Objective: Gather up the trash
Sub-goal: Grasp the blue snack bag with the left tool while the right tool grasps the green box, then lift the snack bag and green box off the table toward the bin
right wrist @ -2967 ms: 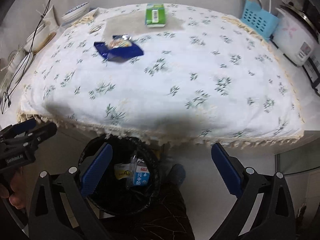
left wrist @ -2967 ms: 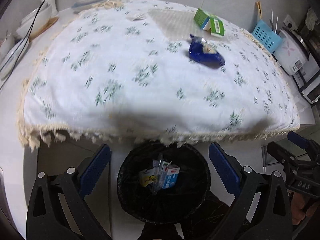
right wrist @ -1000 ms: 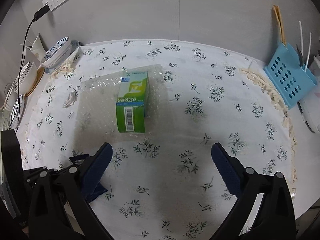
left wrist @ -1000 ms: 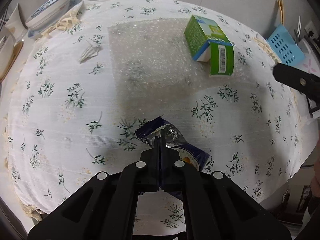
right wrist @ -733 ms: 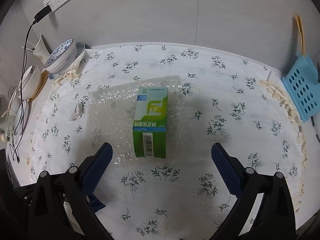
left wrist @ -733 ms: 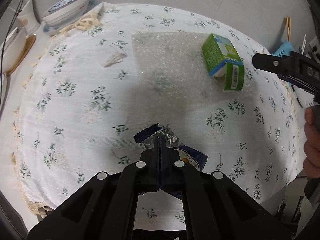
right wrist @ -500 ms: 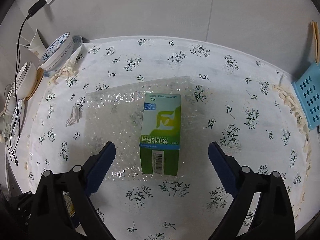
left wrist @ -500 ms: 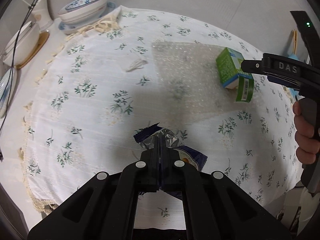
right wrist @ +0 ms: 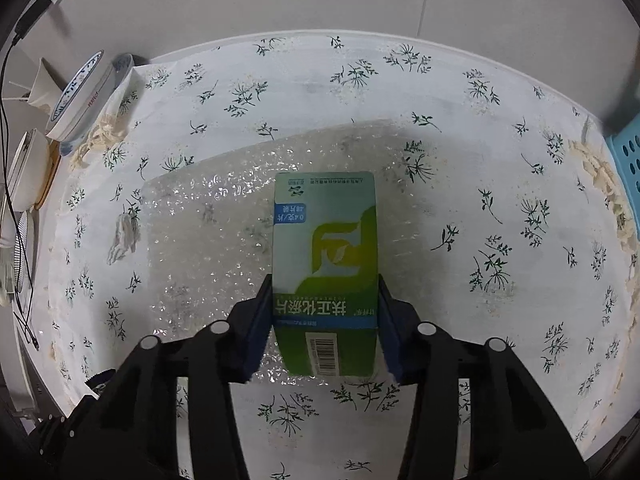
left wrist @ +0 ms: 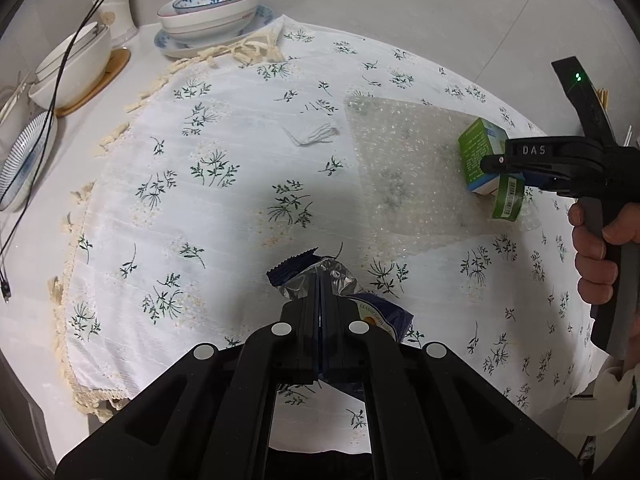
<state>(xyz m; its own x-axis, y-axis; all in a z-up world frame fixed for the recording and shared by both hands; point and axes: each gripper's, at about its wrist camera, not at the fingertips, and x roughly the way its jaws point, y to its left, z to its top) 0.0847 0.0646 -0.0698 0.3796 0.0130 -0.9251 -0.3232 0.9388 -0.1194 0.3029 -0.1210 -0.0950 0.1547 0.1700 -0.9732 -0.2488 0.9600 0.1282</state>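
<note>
My left gripper [left wrist: 321,280] is shut on the torn silver mouth of a dark blue snack wrapper [left wrist: 382,314], held above the flowered tablecloth [left wrist: 224,208]. A green and white carton [right wrist: 324,248] lies flat on a sheet of bubble wrap [right wrist: 208,240]. My right gripper [right wrist: 324,308] points down over the carton's near end. Its jaws are closing and the blue pads [right wrist: 260,320] sit against both long sides. In the left wrist view the same carton [left wrist: 478,152] shows at the right, partly hidden behind the right gripper and the hand [left wrist: 596,264] holding it.
A crumpled white tissue [left wrist: 314,136] lies left of the bubble wrap. Stacked bowls [left wrist: 208,8] and plates [left wrist: 24,168] with a black cable stand off the cloth's left end. A blue perforated basket [right wrist: 630,160] is at the right edge. The wall runs behind the table.
My right gripper has come down over the green carton and its wide jaws have closed in on it. My left gripper has drawn back and up with the blue wrapper.
</note>
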